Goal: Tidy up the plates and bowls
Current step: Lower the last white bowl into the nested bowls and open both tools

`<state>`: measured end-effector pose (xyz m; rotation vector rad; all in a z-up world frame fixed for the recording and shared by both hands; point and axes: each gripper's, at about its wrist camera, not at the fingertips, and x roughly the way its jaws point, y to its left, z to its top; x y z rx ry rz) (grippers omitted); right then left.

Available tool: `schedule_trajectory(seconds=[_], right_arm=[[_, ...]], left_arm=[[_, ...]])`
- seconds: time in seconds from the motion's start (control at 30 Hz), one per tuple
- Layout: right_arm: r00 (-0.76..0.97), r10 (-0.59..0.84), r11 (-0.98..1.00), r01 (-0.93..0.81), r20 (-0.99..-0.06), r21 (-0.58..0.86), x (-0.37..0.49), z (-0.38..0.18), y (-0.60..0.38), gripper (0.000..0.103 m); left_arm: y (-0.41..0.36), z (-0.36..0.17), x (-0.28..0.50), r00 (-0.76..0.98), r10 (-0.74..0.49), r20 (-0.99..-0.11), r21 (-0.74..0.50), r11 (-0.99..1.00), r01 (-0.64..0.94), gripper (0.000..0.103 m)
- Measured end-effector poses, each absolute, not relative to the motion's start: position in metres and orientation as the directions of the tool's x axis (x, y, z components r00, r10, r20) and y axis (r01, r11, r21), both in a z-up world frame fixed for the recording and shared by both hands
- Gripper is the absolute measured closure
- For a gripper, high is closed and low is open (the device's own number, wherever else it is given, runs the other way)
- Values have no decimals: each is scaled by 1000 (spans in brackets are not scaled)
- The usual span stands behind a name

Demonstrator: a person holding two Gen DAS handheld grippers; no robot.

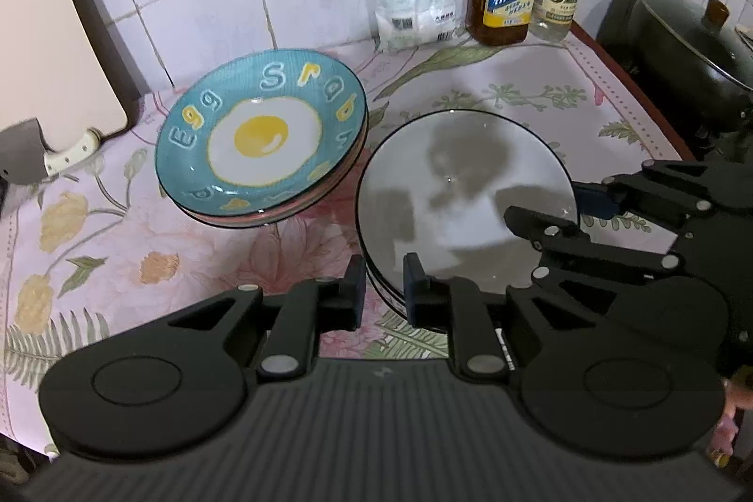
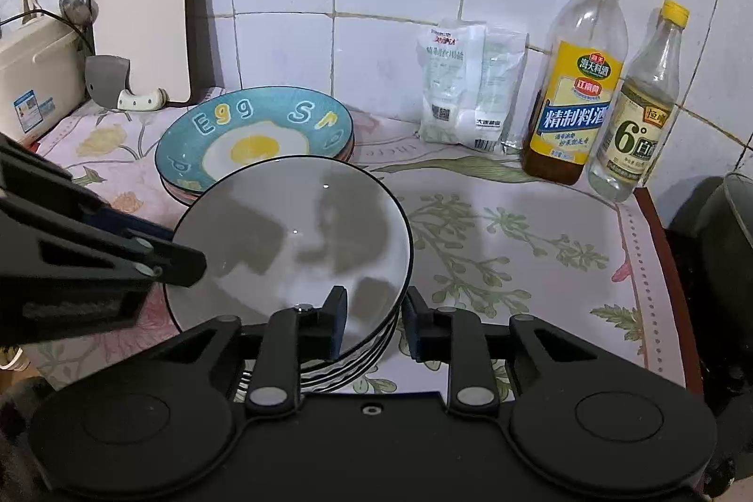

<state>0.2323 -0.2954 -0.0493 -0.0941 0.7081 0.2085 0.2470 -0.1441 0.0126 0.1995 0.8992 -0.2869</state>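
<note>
A: How will the stack of white bowls (image 2: pixel 292 238) handle?

B: I judge it heavy, glazed, slippery and breakable. It stands on the flowered cloth (image 2: pixel 517 248), just beside the egg plates (image 1: pixel 263 135). I would grip the rim on two sides.

A: And my tools?

B: Left gripper (image 1: pixel 383 290) and right gripper (image 2: pixel 374 321) are both spread, each astride the rim, not pinching. The top bowl is empty.

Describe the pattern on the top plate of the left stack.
Teal plate with a fried egg and letters; clearest in left wrist view.

"Egg" on blue plate (image 1: pixel 263 139)
</note>
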Motion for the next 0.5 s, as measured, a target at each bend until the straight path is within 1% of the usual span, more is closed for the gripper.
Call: schedule_trajectory(seconds=[0.17, 0.33, 0.4, 0.5], right_arm=[[756, 178, 975, -222, -630, 9, 225, -46, -300, 72], [810, 220, 968, -251, -544, 18, 193, -32, -307, 71], [823, 240, 964, -266, -516, 25, 177, -24, -308, 70], [848, 255, 957, -290, -465, -4, 150, -13, -304, 60]], left_arm=[[-132, 24, 237, 606, -202, -770, 26, 938, 346, 87], [-107, 36, 215, 624, -252, -739, -1, 927, 374, 87], [-98, 41, 204, 634, -287, -718, -30, 923, 383, 87], [-86, 45, 188, 654, -316, -688, -59, 922, 383, 86]])
